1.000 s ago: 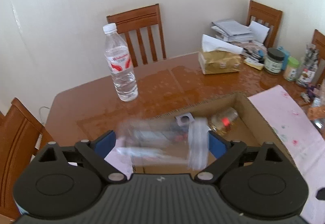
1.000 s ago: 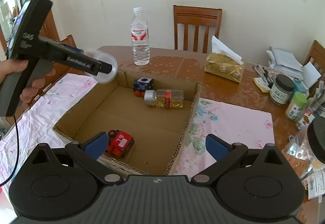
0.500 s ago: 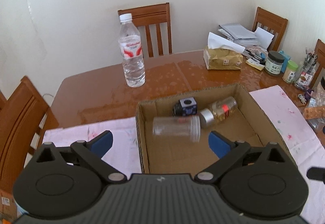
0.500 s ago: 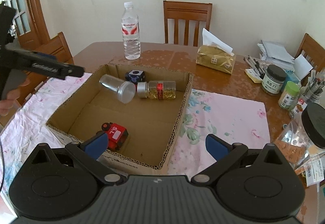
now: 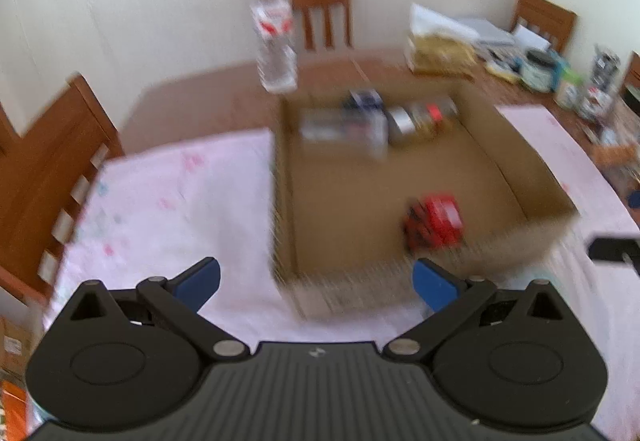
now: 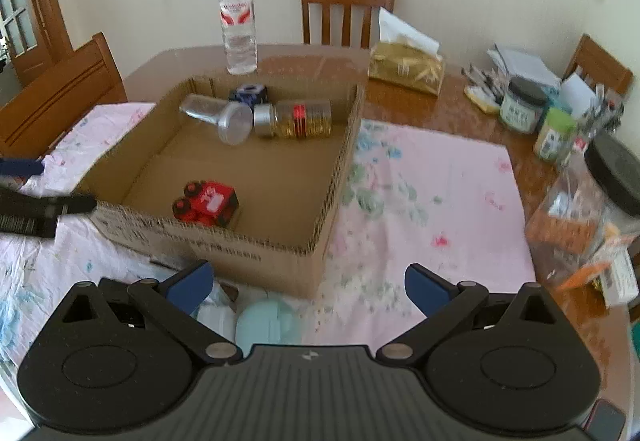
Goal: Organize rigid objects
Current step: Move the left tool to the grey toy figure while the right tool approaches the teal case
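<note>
An open cardboard box lies on the pink cloth. At its far end a clear empty jar lies on its side, next to a dark blue cube and a gold-filled jar with a silver lid. A red toy vehicle sits near the front wall. My left gripper is open and empty over the box's near left corner; this view is blurred. My right gripper is open, just in front of the box, with a pale blue-green object low between its fingers, untouched.
A water bottle stands behind the box. A gold tissue pack, jars and papers crowd the table's right side, and a bagged black-lidded jar sits at the near right. Wooden chairs ring the table.
The left gripper let go of the clear jar, which now lies in the box, and drew back toward the near left corner. The right gripper sank toward the box's front wall.
</note>
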Demonstrator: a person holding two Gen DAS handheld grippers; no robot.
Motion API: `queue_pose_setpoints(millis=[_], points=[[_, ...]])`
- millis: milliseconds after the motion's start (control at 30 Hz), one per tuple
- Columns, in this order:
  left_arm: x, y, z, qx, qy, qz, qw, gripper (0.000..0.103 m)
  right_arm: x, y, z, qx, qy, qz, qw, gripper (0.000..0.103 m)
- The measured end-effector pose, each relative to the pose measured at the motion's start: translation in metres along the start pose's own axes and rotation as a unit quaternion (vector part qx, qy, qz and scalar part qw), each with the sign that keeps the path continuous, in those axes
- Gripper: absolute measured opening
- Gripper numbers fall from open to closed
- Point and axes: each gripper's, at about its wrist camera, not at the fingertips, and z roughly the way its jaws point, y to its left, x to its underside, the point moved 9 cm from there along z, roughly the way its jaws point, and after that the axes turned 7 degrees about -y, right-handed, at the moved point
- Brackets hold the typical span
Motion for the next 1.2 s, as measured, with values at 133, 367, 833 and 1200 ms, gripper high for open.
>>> queue_pose_setpoints(millis=[133,367,833,1200], points=[[0.028,-0.018,-0.002,0.024,0.027,0.010,0.9993,0.102,0.014,-0.003,0.006,0.008,0.018,0.004,1.000,0.103],[0.062,-0.042,-0.009,0.062,0.064,0.013,0.9960,0.102,0.040,-0.011,0.014,0.027,0.052,0.001,0.998,0.103],[0.112,-0.052,-0.034,0.095,0.114,0.082,0.9855,0.102,0.043,-0.013,0.012,0.017,0.051,0.015,0.998,0.103],[0.123,-0.045,-0.027,0.097,0.128,0.136,0.9777,0.102,0.046,-0.012,0.007,0.014,0.051,0.016,0.998,0.103]])
